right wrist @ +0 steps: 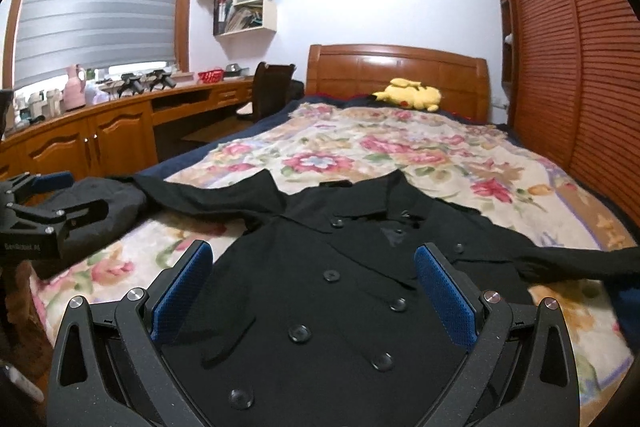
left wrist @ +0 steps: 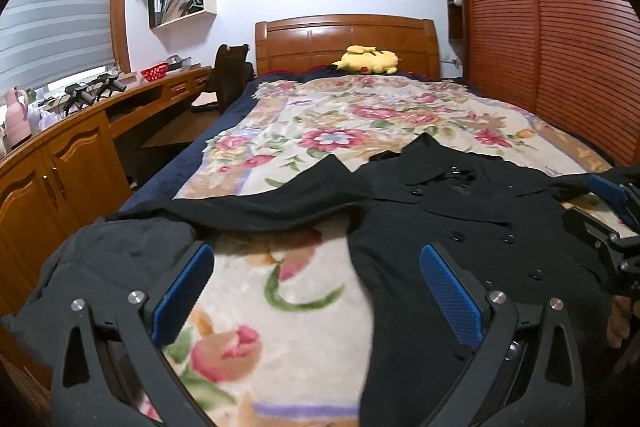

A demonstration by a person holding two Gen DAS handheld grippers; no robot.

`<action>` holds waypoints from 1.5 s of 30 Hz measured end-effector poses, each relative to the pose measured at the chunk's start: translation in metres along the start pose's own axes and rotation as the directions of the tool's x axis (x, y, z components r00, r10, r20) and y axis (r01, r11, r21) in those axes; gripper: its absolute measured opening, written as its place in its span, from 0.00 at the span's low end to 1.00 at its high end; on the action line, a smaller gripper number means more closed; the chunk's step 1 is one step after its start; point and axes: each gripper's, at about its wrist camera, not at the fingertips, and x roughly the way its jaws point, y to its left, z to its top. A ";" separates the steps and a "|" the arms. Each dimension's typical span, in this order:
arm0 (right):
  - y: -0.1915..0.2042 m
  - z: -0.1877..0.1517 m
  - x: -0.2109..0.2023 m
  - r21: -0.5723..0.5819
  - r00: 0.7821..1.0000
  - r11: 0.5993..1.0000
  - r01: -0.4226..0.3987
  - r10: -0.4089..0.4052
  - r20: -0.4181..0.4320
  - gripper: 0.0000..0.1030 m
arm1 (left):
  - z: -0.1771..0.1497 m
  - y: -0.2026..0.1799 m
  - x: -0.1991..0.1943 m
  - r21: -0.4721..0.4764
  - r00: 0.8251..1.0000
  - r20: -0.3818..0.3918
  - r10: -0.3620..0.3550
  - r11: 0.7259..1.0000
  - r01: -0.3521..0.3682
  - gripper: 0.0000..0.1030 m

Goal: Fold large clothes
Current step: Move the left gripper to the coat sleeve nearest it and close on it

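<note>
A black double-breasted coat [right wrist: 344,291] lies face up on the floral blanket [right wrist: 400,147], collar toward the headboard, sleeves spread to both sides. In the left wrist view the coat [left wrist: 460,227] fills the right half, its left sleeve [left wrist: 260,199] stretching left. My left gripper [left wrist: 316,267] is open and empty above the blanket beside the coat's left edge. My right gripper [right wrist: 314,267] is open and empty above the coat's buttoned front. It also shows in the left wrist view [left wrist: 612,211] at the right edge. The left gripper shows at the left of the right wrist view [right wrist: 56,203].
A second dark garment [left wrist: 112,259] lies bunched at the bed's near left corner. A yellow plush toy [right wrist: 412,93] rests by the wooden headboard [right wrist: 400,71]. A wooden desk with cabinets [right wrist: 100,131] runs along the left. A louvred wardrobe [right wrist: 580,67] stands at the right.
</note>
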 end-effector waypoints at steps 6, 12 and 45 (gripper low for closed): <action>-0.003 0.001 0.034 -0.002 1.000 1.000 -0.016 0.016 -0.025 1.00 | 0.011 0.017 0.043 -0.012 0.999 -0.040 0.021 1.000 -0.021 1.00; -0.011 -0.001 0.058 -0.002 0.999 1.000 -0.018 0.018 -0.050 0.99 | 0.020 0.034 0.090 -0.042 0.996 -0.087 0.017 0.999 -0.021 1.00; -0.037 -0.014 0.107 0.052 0.983 0.996 -0.069 0.077 -0.166 0.99 | -0.002 0.114 0.253 -0.363 0.919 -0.390 -0.054 0.926 -0.100 0.77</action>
